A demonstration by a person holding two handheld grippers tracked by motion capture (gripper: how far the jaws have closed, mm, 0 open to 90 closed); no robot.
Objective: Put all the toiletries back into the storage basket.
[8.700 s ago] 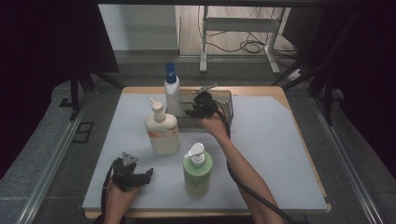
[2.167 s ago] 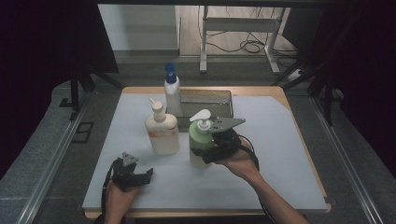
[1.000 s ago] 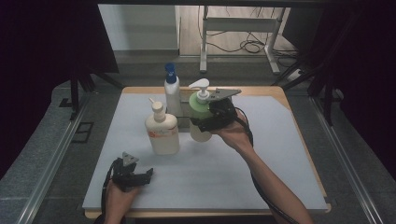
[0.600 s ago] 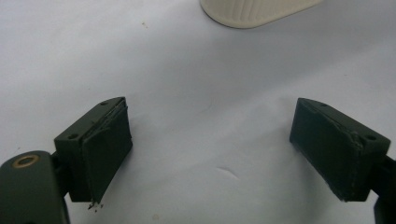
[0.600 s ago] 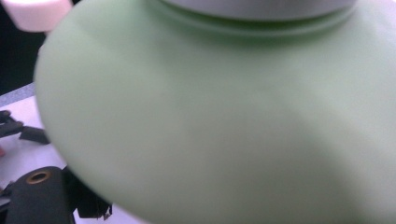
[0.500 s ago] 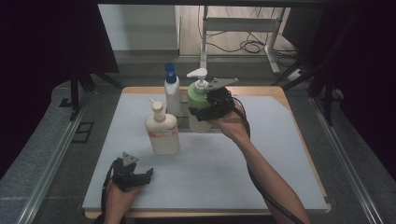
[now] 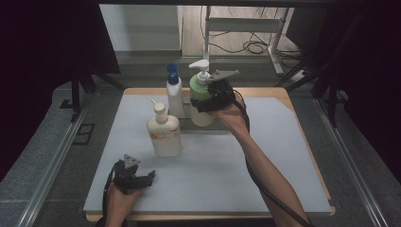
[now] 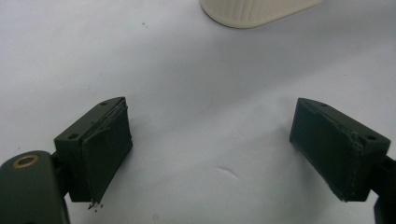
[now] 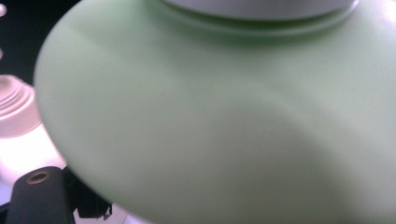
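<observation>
Presently the right gripper [image 7: 204, 105] is clamped on the green bottle [image 7: 200, 97], gripping its body below the white pump; in the right gripper view the bottle's green wall [image 9: 224, 121] presses close against the lens. The bottle stands upright over the dark tray [image 7: 222, 125] at the far middle of the table [image 7: 283, 156]; whether its base touches the tray cannot be told.

Edges and room: the tray lies close to the table's far edge. To the bottle's right the mat is bare out to the right edge. The near half of the mat between the two forearms is also bare.

Surroundings: the blue-capped bottle [image 7: 174, 97] stands just beside the green bottle on its left, with only a narrow gap. The cream bottle [image 7: 164, 132] stands nearer the person, left of the tray and apart from the green bottle. These two crowd the left side.

The left gripper [image 7: 137, 179] rests at the near left corner, well apart from all bottles, close to the near edge. Its jaws stand wide apart with nothing between them; the left gripper view shows bare mat there, and the cream bottle's base [image 8: 257, 9] farther ahead.
</observation>
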